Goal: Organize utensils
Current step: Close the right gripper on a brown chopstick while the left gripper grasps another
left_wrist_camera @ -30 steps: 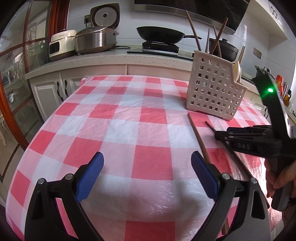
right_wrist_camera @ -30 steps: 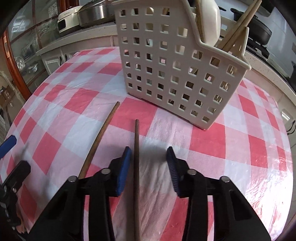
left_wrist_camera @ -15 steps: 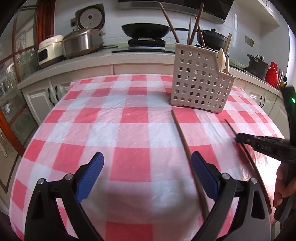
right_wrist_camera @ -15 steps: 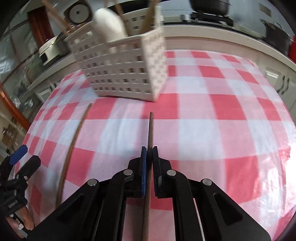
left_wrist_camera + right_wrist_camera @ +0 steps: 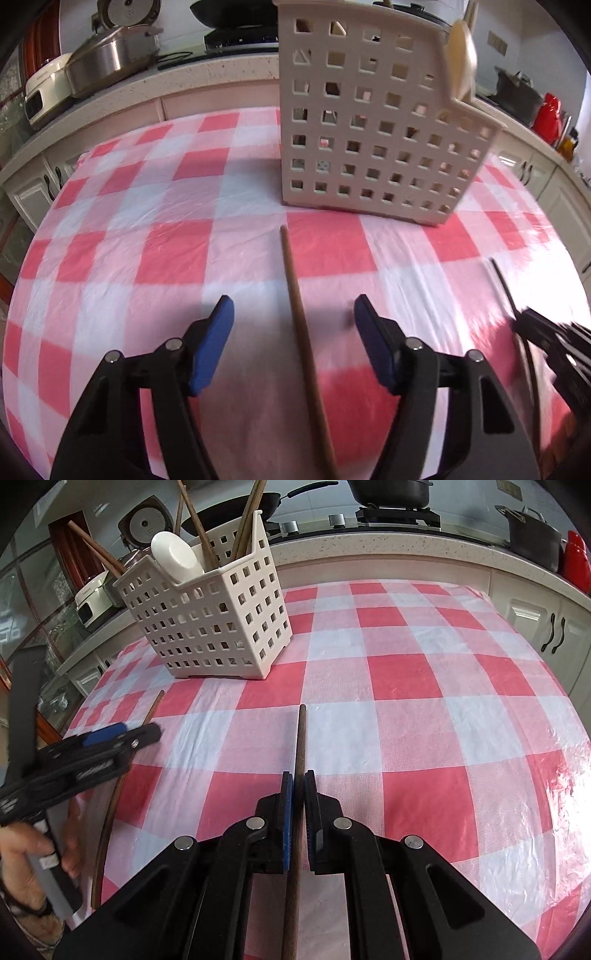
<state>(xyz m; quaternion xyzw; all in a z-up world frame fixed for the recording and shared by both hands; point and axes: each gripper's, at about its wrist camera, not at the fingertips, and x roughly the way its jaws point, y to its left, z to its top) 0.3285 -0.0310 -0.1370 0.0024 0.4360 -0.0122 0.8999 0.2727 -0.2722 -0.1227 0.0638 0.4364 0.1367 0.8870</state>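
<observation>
Tablecloth [image 5: 424, 672] is red and white checks with a shiny plastic look. Basket [image 5: 207, 627] at 11 o'clock is cream with a square-hole grid, white spoon [image 5: 173, 557] in it. Chopsticks [image 5: 300, 738] are dark brown. Grippers [image 5: 293, 332] are black with blue pads [image 5: 212, 350]. Red kettle [image 5: 548, 118] at 2 o'clock.

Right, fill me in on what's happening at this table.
A person is tidying chopsticks into the white slotted basket using two handheld grippers. The right gripper is clamped on one chopstick. The left gripper straddles the other chopstick lying on the checked cloth; its jaws have just been closing, pads not yet touching.
</observation>
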